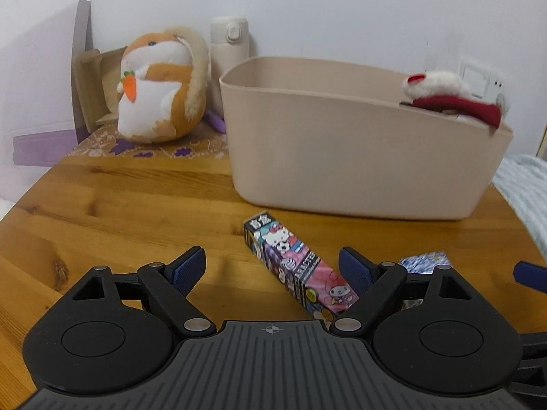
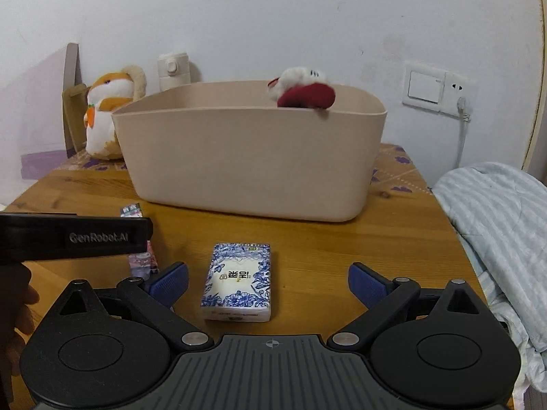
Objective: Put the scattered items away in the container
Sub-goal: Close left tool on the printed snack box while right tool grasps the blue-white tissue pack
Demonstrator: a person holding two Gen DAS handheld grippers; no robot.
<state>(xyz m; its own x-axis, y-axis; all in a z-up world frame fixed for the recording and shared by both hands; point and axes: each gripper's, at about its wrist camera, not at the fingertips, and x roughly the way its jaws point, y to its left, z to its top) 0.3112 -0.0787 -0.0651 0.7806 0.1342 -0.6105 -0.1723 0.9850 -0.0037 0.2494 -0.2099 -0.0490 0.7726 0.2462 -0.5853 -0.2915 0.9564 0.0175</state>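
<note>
Tissues (image 2: 238, 280) lie between my right claw's (image 2: 270, 285) wide-open fingers, untouched. My left claw (image 1: 271, 266), also open, straddles a cartoon box (image 1: 295, 268) before the tub (image 1: 359, 157).

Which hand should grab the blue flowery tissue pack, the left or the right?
The right. The right gripper is open, with the tissue pack lying on the table between its fingers. The left gripper is lined up over the cartoon box instead, with the tissue pack off to its side.
</note>
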